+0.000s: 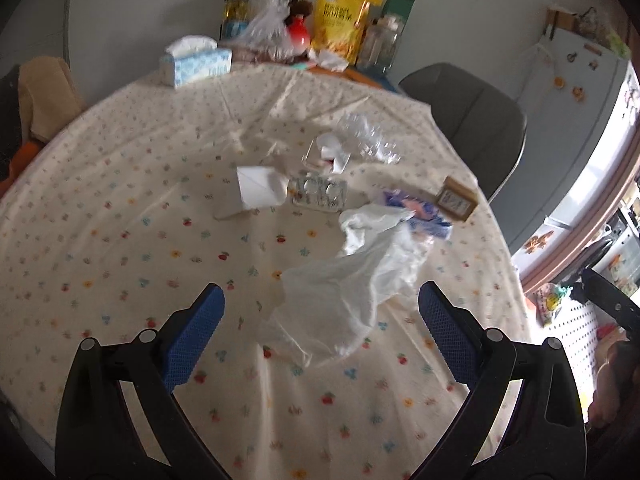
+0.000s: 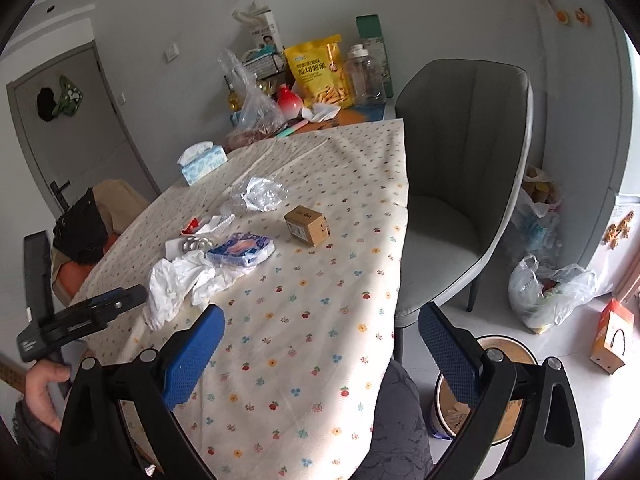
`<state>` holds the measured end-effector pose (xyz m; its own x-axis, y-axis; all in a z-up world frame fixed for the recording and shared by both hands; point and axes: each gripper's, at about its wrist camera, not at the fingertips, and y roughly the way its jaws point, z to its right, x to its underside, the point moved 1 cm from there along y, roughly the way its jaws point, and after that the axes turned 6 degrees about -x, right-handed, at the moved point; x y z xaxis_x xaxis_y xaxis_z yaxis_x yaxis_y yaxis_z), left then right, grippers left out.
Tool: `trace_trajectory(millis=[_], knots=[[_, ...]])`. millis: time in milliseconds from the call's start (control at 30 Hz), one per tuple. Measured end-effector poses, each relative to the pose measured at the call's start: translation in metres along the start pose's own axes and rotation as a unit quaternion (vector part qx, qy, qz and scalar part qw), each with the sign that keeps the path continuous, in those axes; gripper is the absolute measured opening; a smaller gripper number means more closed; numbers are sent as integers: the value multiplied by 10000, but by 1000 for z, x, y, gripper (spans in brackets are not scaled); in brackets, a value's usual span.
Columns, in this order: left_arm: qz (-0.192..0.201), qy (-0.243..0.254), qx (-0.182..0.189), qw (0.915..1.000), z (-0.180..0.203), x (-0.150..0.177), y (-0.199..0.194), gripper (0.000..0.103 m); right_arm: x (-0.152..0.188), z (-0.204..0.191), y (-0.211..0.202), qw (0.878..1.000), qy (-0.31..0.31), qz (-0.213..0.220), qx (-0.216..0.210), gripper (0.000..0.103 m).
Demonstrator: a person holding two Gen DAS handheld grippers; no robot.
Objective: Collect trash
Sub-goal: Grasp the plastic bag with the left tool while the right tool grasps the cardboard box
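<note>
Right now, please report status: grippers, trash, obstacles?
Left gripper open, right gripper open, both empty. White plastic bag ahead of left fingers. Nothing blocking it.

Soft daylight from the right brightens the tabletop (image 2: 304,320) in pale patches, while the left wrist view is motion-blurred and both fisheye pictures bend and darken at the edges.

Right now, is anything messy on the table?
Yes. A crumpled white plastic bag sprawls in front of the open left gripper, with a squashed blue packet and crinkled clear plastic scattered behind it on the tablecloth.
</note>
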<state>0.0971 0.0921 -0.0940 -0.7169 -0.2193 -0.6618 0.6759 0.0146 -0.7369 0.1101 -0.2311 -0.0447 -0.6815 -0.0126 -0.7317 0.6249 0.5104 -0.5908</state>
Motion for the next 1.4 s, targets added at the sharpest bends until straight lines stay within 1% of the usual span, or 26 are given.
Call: trace_trajectory(millis=[33,67,133,167,200,233,333,433,533,567,600,700,767,900,1100,1233,1267,1300,1333,1367,1400], knots=[[-105,-8,8,9999,0,0,6,82,-1,1,3,10000,12,-17,-9,95],[-187,-9,26,9998,-1,0,11,73,-3,2,6,10000,27,-26,-28,95],[-361,-74,44,9993,-4,2,17,30,-6,5,13,10000,46,-46,-7,95],[-427,-196,170,9988,-7,3,17,29,-7,6,17,10000,69,-67,-11,95],[-422,-288,300,9982,-10,3,14,27,-9,7,22,9999,100,-90,-32,95],[-380,-318,347,9982,-11,3,9,25,-10,8,27,9998,122,-114,-54,95],[-172,-189,324,9991,-10,3,-9,23,-12,7,40,9997,104,-170,-119,95],[7,-248,318,9992,-15,-2,-23,23,-16,4,52,9996,58,-222,-188,95],[179,-375,289,9987,-23,-9,-30,23,-23,0,68,9992,-72,-330,-216,89],[241,-410,265,9985,-26,-11,-31,23,-26,-1,72,9991,-89,-354,-224,85],[260,-434,235,9984,-28,-14,-30,23,-29,-1,78,9990,-106,-376,-236,80],[290,-567,182,9978,-38,-18,-28,23,-40,-1,94,9987,-158,-443,-212,71],[276,-653,63,9975,-44,-20,-24,23,-46,0,105,9984,-217,-485,-179,67],[274,-886,-25,9957,-54,-25,-18,23,-57,-2,126,9976,-386,-555,-143,67],[311,-951,-162,9949,-58,-33,-12,23,-67,2,151,9968,-425,-671,-117,67],[353,-1018,-138,9941,-59,-36,-12,23,-66,1,160,9958,-558,-717,-138,67],[362,-1003,-134,9942,-57,-37,-12,23,-66,1,162,9955,-593,-719,-147,63],[371,-982,-129,9944,-55,-37,-12,23,-65,1,163,9953,-599,-744,-152,49],[381,-968,-124,9945,-53,-37,-13,23,-64,2,164,9948,-586,-811,-186,39],[390,-957,-117,9946,-51,-37,-14,23,-64,2,163,9948,-577,-816,-188,33],[404,-943,-102,9947,-48,-37,-15,23,-63,2,158,9952,-574,-771,-205,32]])
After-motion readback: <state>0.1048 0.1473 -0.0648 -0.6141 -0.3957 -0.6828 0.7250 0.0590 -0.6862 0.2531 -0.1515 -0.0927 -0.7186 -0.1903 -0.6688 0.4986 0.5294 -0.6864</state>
